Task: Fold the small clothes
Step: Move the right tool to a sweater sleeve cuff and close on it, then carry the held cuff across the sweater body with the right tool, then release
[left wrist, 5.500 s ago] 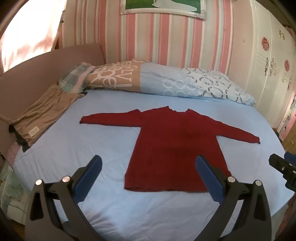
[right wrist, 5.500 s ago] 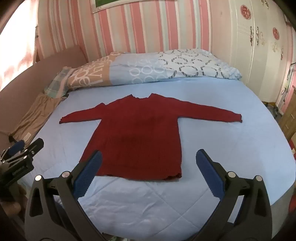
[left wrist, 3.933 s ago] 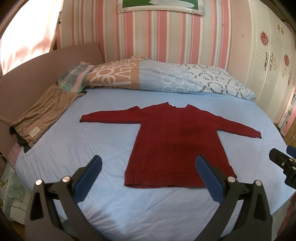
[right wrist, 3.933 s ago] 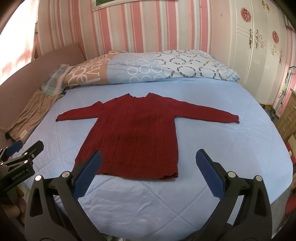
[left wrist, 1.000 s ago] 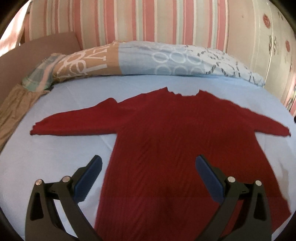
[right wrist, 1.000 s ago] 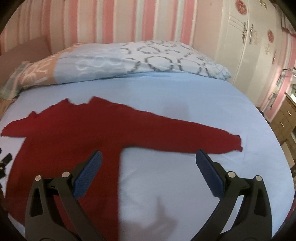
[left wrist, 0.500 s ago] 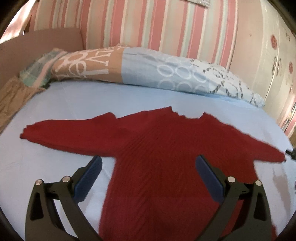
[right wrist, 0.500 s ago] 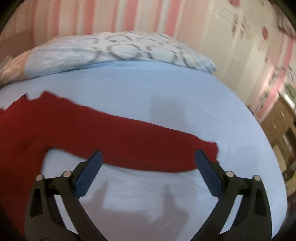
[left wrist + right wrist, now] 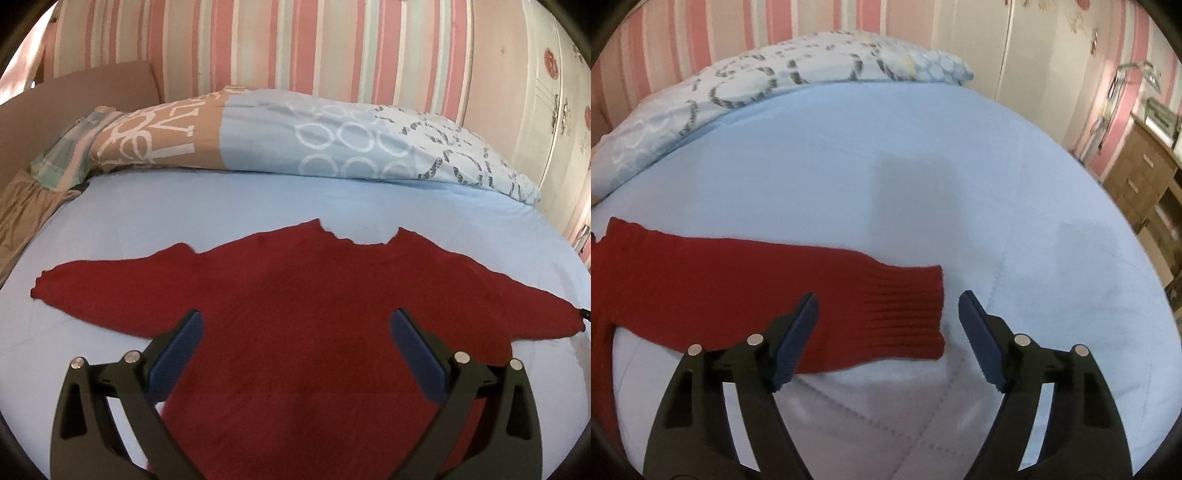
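A dark red knit sweater (image 9: 295, 295) lies flat on the light blue bed sheet (image 9: 184, 206), sleeves spread to both sides. My left gripper (image 9: 293, 332) hovers open above the sweater's chest, nothing between its blue pads. In the right wrist view the sweater's right sleeve (image 9: 775, 288) runs in from the left and ends in a ribbed cuff (image 9: 908, 314). My right gripper (image 9: 888, 317) is low over that cuff, its jaws closing with the cuff between them, pads still apart from the cloth.
A patterned pillow and duvet (image 9: 314, 136) lie along the head of the bed by the striped wall. Tan and plaid clothes (image 9: 22, 206) are heaped at the left edge. A white wardrobe (image 9: 546, 92) and a wooden dresser (image 9: 1141, 184) stand to the right.
My right gripper has swept right along the sleeve and dropped down onto the cuff, its jaws narrowing. My left gripper has moved forward up the sweater toward the collar.
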### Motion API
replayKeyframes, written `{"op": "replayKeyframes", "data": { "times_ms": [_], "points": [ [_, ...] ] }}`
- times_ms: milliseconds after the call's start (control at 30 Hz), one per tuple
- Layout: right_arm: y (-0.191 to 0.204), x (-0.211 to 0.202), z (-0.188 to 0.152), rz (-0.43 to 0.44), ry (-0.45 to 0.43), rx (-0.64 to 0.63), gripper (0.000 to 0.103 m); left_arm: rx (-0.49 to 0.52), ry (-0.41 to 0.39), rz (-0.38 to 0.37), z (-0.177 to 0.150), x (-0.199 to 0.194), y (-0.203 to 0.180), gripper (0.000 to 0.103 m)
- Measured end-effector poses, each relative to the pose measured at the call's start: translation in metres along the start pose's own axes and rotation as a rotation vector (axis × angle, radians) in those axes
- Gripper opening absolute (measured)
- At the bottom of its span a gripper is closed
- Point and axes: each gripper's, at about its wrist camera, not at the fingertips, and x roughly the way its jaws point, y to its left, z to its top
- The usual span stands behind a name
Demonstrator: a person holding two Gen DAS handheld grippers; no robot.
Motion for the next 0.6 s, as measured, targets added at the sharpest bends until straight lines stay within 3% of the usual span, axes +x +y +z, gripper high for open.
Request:
{"op": "replayKeyframes", "data": {
  "times_ms": [167, 267, 300, 333, 400, 500, 600],
  "points": [
    [-0.010, 0.027, -0.005, 0.019, 0.082, 0.050, 0.075, 0.026, 0.006, -0.001, -0.001, 0.004, -0.019, 0.101],
    [-0.013, 0.031, -0.008, 0.038, 0.079, 0.084, 0.074, 0.045, 0.015, -0.002, -0.005, 0.005, -0.023, 0.101],
    [-0.014, 0.030, -0.009, 0.050, 0.076, 0.095, 0.066, 0.047, 0.016, -0.002, -0.007, 0.004, -0.022, 0.101],
    [-0.013, 0.027, -0.009, 0.064, 0.068, 0.093, 0.044, 0.047, 0.019, 0.000, -0.009, 0.004, -0.021, 0.101],
    [-0.010, 0.025, -0.004, 0.101, 0.062, 0.090, 0.021, 0.044, 0.026, 0.001, -0.013, 0.000, -0.018, 0.101],
    [0.004, 0.012, 0.001, 0.078, 0.027, 0.044, 0.018, 0.049, 0.026, 0.008, -0.018, -0.009, -0.009, 0.101],
    [0.016, -0.008, 0.009, 0.114, -0.025, 0.052, 0.018, 0.041, 0.029, 0.016, -0.019, -0.016, 0.004, 0.101]
  ]
}}
